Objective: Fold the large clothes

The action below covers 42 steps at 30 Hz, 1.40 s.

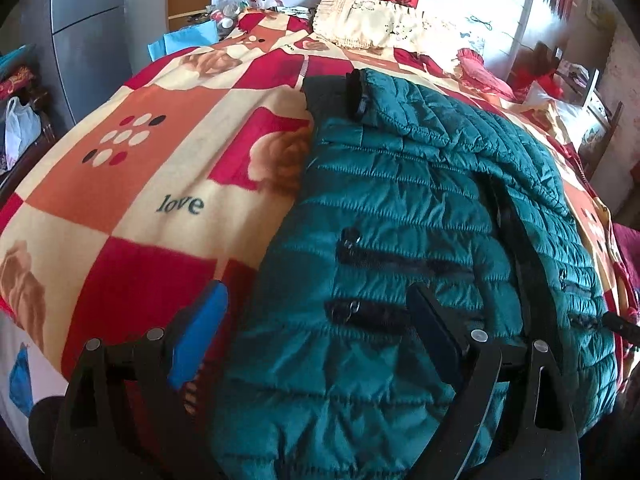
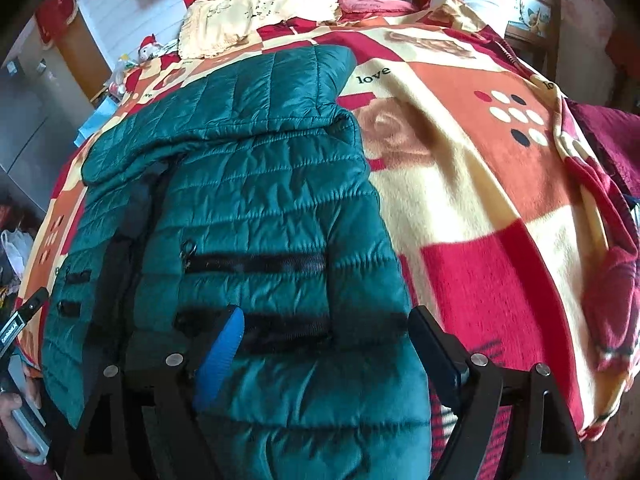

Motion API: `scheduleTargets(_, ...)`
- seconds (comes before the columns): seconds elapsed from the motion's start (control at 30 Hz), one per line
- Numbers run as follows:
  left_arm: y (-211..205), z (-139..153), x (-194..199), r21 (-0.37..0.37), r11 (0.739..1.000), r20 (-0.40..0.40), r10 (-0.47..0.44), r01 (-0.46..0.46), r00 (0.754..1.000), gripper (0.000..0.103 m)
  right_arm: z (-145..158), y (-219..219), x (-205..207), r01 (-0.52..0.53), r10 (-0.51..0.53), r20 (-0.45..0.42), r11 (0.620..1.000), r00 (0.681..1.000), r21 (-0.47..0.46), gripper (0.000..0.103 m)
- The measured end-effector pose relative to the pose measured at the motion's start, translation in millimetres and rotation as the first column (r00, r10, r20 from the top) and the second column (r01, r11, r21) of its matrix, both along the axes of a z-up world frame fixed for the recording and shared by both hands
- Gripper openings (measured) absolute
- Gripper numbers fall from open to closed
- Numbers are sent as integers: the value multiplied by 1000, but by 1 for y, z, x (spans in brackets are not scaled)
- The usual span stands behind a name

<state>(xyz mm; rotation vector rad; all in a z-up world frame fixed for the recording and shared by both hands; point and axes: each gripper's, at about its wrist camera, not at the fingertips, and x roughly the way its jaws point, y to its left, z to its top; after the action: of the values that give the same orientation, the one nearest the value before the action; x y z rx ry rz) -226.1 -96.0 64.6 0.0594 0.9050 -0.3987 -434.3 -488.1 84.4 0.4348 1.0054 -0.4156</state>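
Bedding fills both views: a fleece blanket checked in red, orange and cream, printed with roses and the word "love". On it lies a teal quilted puffer jacket with black zip pockets, spread flat, its collar end far from both grippers. The left gripper hangs above the jacket's near hem with jaws wide apart and empty; its blue-padded finger is over blanket, its black finger over the jacket. The right gripper also stands wide and grips nothing; the jacket's near edge lies below and between its jaws. A cream frilled pillow lies beyond the collar.
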Motion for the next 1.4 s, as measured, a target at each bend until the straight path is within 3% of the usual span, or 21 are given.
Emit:
scheduleTargets(0.57, 24, -13, -31, -3, 1000, -42, 2, -3, 999, 91, -4, 27, -37, -19, 19, 4, 1000, 1000, 12, 85)
scheduleTargets(0.97, 34, -18, -47, 1, 1000, -61, 10, -10, 998, 91, -12, 20, -58, 18, -18, 0, 999, 1000, 26, 88)
scheduleTargets(1.17, 43, -17, -52, 8, 1000, -65, 24, -24, 998, 91, -22, 7, -74, 61, -61, -1, 995, 998, 82, 88)
scheduleTargets(1.4, 64, -17, -51, -27, 998, -90, 54, -57, 994, 91, -18, 3, -83, 64, -66, 23, 994, 998, 93, 88)
